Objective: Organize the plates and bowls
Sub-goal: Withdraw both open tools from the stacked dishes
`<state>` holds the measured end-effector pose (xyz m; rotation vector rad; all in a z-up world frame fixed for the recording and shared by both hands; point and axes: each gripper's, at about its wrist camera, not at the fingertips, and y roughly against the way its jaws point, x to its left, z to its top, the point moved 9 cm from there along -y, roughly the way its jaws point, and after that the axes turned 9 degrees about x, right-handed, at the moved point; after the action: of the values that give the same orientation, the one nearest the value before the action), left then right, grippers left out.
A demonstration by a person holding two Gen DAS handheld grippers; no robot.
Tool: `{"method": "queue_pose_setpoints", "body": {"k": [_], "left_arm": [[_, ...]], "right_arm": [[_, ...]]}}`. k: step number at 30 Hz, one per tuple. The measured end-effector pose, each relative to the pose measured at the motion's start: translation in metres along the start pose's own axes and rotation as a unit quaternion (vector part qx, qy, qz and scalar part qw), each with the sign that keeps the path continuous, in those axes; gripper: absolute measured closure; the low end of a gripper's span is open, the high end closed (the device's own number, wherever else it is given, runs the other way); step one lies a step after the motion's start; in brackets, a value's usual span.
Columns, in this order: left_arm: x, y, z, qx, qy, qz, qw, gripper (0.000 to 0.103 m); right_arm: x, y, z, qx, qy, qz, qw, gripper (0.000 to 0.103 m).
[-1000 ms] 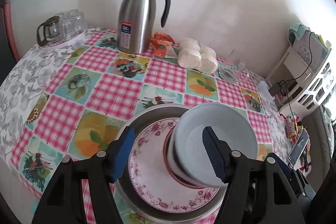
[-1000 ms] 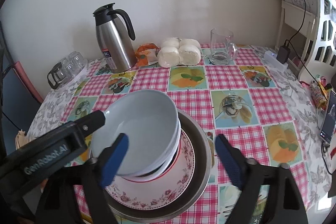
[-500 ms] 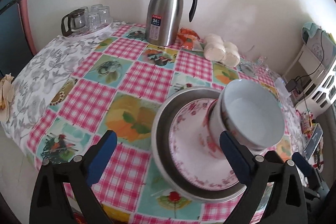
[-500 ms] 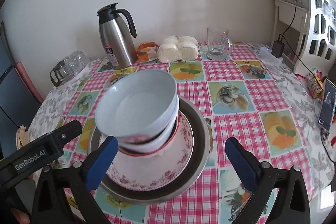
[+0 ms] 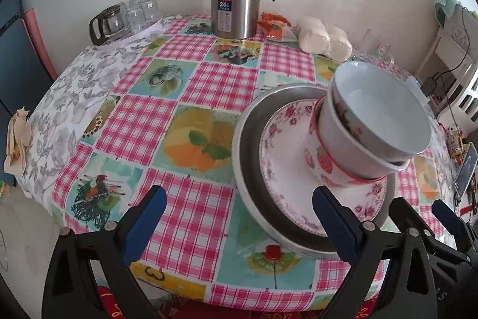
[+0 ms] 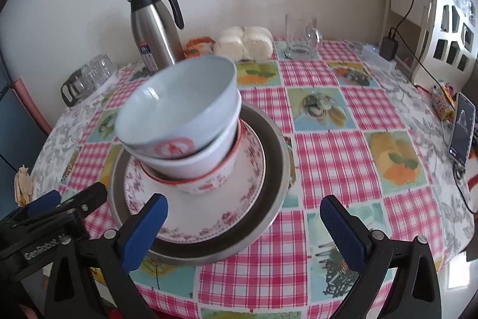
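White wall behind, checked tablecloth (image 5: pixel 191 86) below. Stacked bowls (image 6: pixel 185 127) on floral plate (image 6: pixel 209 199) in steel basin (image 6: pixel 269 169), toward near edge, top bowl tilted. Left gripper (image 5: pixel 239 226) and right gripper (image 6: pixel 243 229) both spread, empty. Best to level top bowl gently.

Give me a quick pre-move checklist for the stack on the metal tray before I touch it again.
1. Left tongs open, nothing between them: ok.
2. Right tongs open and empty: ok.
3. Top bowl level in the bowls below: not ok, it sits tilted.
4. Floral plate inside the metal tray: ok.
5. Tray fully on the table: ok.
6. Stack stable enough to lift together: cannot tell.
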<state>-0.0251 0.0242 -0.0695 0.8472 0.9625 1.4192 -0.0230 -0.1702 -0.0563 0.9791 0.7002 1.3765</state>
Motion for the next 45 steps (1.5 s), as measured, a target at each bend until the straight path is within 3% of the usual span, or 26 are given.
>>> {"method": "queue_pose_setpoints", "body": {"k": [13, 45], "left_arm": [[0.006, -0.009, -0.014, 0.019, -0.013, 0.054, 0.9983, 0.005], [0.017, -0.008, -0.024, 0.021, -0.014, 0.101, 0.9945, 0.005]], "right_arm": [[-0.002, -0.004, -0.01, 0.012, -0.002, -0.007, 1.0, 0.0], [-0.005, -0.005, -0.022, 0.023, -0.007, -0.011, 1.0, 0.0]]}}
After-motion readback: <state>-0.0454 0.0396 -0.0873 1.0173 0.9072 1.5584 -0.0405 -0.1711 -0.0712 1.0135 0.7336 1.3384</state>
